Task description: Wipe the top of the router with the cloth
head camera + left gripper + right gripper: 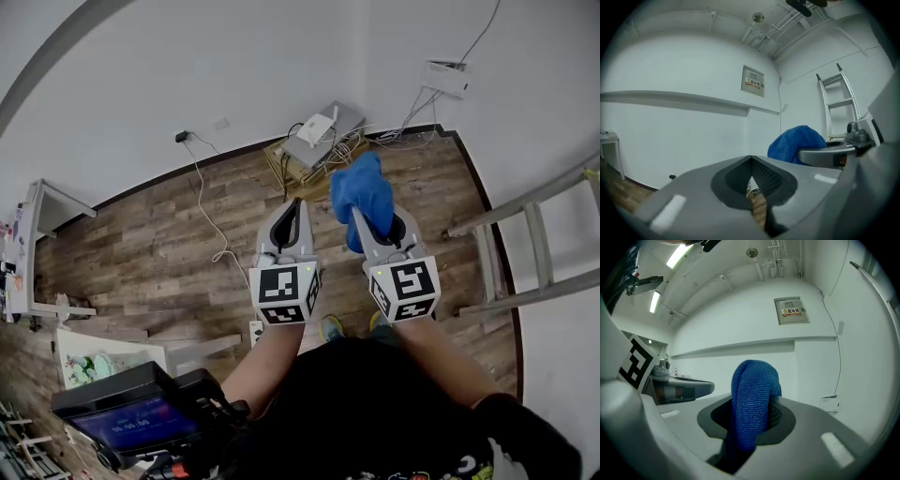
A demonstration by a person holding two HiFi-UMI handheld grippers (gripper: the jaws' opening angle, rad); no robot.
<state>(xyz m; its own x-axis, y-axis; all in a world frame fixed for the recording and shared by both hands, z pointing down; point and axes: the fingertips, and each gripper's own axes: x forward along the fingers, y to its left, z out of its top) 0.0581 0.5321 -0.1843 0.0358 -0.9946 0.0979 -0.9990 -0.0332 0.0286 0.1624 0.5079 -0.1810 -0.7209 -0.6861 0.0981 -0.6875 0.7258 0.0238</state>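
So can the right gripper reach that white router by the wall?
Probably yes, with a lean forward. The right gripper, jaws shut on the blue cloth, is held short of the router, and nothing stands between them.

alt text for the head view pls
The right gripper holds a blue cloth above a wood floor, beside the shut, empty left gripper. Ahead, a white router sits on a grey box by the wall.

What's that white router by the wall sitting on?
The white router lies on a flat grey box, which rests on a brown base, perhaps cardboard. The blue cloth covers part of that stack's near edge, so what is there cannot be seen.
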